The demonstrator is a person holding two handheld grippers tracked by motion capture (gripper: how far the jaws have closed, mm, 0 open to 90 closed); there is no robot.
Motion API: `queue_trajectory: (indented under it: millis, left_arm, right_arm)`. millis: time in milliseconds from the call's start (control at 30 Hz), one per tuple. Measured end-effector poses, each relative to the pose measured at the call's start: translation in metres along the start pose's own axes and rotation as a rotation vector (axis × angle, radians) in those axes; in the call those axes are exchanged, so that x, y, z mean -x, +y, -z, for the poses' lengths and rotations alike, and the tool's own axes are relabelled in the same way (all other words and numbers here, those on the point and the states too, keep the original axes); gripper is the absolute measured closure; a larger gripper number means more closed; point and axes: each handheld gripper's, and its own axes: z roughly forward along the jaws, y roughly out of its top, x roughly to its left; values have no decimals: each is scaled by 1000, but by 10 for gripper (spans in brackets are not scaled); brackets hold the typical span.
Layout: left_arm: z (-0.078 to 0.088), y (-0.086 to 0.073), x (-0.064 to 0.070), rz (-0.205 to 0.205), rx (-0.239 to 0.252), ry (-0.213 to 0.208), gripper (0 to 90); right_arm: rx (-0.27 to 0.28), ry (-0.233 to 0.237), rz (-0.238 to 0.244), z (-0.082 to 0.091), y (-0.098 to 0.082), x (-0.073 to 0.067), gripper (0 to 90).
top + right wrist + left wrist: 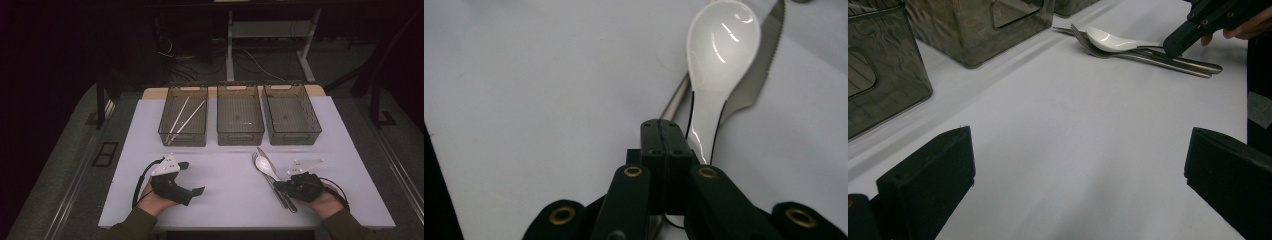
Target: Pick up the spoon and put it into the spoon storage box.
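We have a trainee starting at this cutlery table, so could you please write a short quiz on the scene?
1. True or false: the jaws of the left hand-held gripper stand wide apart.
2. Which bin holds the chopsticks: A left, B middle, C right?
3. Which white utensil lies on top of the fork and knife?

Key: 1 true; 2 A, the left bin; 3 the spoon.

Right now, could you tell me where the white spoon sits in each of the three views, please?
High view: the white spoon lies right of centre, below the middle bin, by the right gripper.
Left gripper view: the spoon is at the top, right of centre.
Right gripper view: the spoon is upper right, its handle beside the shut jaws.
Shared landmark: the knife under it.
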Motion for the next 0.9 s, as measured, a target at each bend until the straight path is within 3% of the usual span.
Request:
queue_trajectory:
  millis: [500, 900]
  left_arm:
    - [0, 0, 0, -4, -4, -3, 0]
    - [0, 0, 0, -3, -2, -1, 0]
  right_arm:
    - [-2, -16, -22, 4, -2, 8, 898]
    - [-30, -35, 11, 3, -3, 5, 898]
